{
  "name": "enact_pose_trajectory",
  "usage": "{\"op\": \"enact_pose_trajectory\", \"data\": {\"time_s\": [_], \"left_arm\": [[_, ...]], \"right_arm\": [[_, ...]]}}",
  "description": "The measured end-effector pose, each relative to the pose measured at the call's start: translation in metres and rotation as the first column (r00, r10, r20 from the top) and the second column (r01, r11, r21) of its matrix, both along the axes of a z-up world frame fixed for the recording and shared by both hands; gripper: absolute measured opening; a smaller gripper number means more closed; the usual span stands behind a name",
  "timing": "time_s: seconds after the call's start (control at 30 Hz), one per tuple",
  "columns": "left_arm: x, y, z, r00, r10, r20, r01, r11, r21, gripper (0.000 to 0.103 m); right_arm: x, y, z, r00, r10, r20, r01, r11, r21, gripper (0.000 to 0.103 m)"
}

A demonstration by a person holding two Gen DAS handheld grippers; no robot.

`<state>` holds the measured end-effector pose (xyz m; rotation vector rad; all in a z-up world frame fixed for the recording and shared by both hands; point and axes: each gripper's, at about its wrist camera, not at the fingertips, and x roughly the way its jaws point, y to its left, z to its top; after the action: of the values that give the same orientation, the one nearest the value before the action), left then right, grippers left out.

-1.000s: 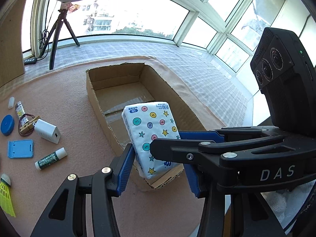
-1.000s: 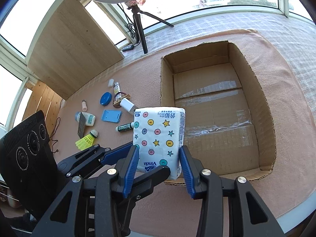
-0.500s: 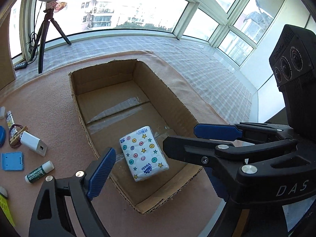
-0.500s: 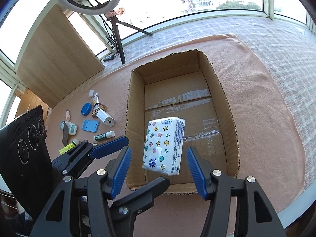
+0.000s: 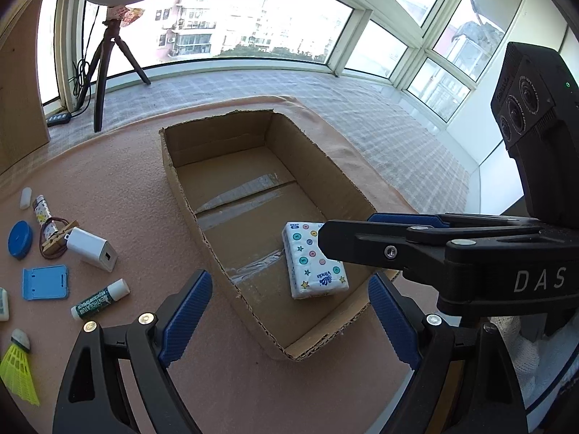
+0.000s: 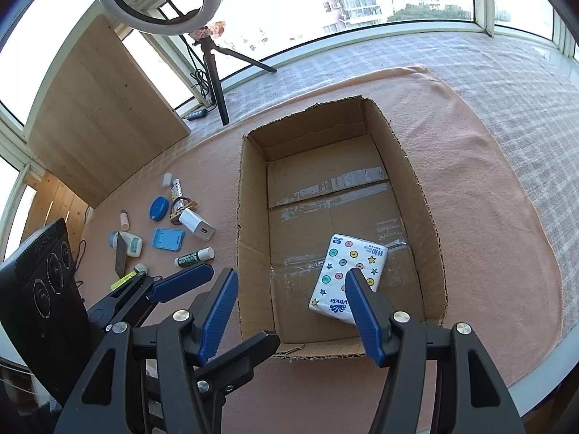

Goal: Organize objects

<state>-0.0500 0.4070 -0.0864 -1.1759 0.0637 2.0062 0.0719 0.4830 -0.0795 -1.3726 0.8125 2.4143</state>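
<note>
A white tissue pack [image 5: 313, 260] printed with coloured buttons and stars lies flat on the floor of the open cardboard box [image 5: 181, 188], near its front right corner. The right wrist view shows the same pack [image 6: 343, 264] inside the box [image 6: 249, 217]. My left gripper [image 5: 289, 278] hovers open above the box's near end with nothing between its blue pads. My right gripper [image 6: 292, 275] is open too, and one of its fingers [image 6: 362, 307] overlaps the pack in the picture without touching it. In the left wrist view the right gripper's black body [image 5: 470, 253] crosses the right side.
Small items lie on the pink mat left of the box: a blue round lid [image 5: 20, 238], a white charger [image 5: 90, 249], a blue card holder [image 5: 45, 282], a lip balm tube [image 5: 99, 298], a yellow shuttlecock [image 5: 18, 365]. A ring-light tripod [image 5: 108, 72] stands at the back.
A second ago both grippers held the tissue pack upright over the box's near edge. Both have opened, and the pack has dropped and now lies flat inside the box.
</note>
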Motion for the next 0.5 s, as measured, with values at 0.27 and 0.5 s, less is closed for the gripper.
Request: {"op": "enact_pose_trajectory", "data": {"time_s": [0.27, 0.5], "left_arm": [[0.003, -0.06, 0.009, 0.997, 0.074, -0.037, -0.074, 0.997, -0.02, 0.09], [-0.002, -0.139, 0.019, 0.979, 0.19, -0.08, -0.193, 0.98, -0.042, 0.09]], "right_arm": [[-0.012, -0.03, 0.004, 0.999, 0.035, -0.017, -0.035, 0.999, -0.002, 0.058], [-0.026, -0.07, 0.011, 0.995, 0.078, -0.058, -0.08, 0.997, -0.022, 0.058]]}}
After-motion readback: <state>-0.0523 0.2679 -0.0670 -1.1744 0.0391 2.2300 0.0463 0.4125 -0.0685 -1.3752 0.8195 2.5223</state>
